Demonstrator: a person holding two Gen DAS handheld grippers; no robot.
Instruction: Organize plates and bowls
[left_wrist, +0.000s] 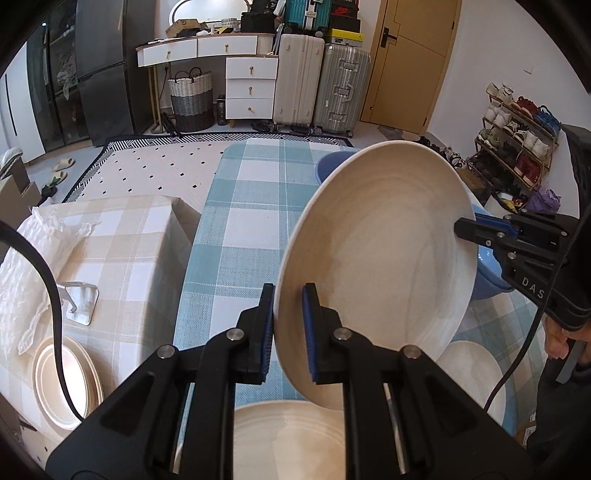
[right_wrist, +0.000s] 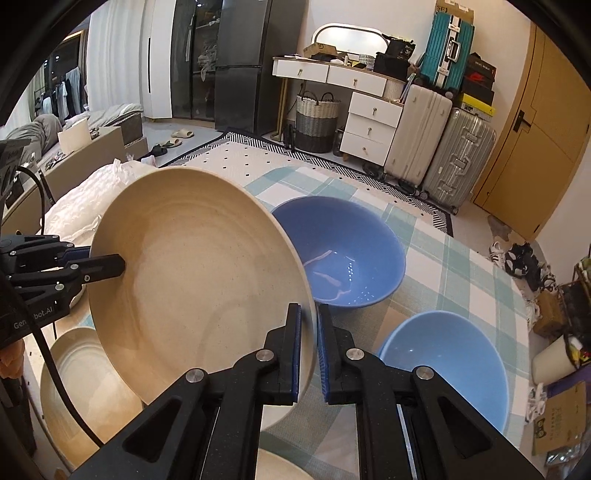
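Cream bowl (left_wrist: 376, 266), faintly ringed inside (speckled matte finish), held tilted above the checked surface (left_wrist: 236, 221), left claw (left_wrist: 288, 332) and right claw (right_wrist: 308, 350) each clamped on opposite rims.

Matt speckled cream bowl (left_wrist: 376, 266); glossy blue bowl (right_wrist: 340, 254); woven checked tablecloth (left_wrist: 236, 229).

Round cream ceramic plate (left_wrist: 376, 266), tilted: hides most of pale blue plastic bowl (left_wrist: 491, 273) behind it in left wrist view. Second cream plate (left_wrist: 291, 439) below: cut by bottom edge, partly covered by left gripper (left_wrist: 288, 328). Lower blue bowl (right_wrist: 447, 365): near rim hidden behind right gripper (right_wrist: 308, 350). Shoebox labels: too small to read.
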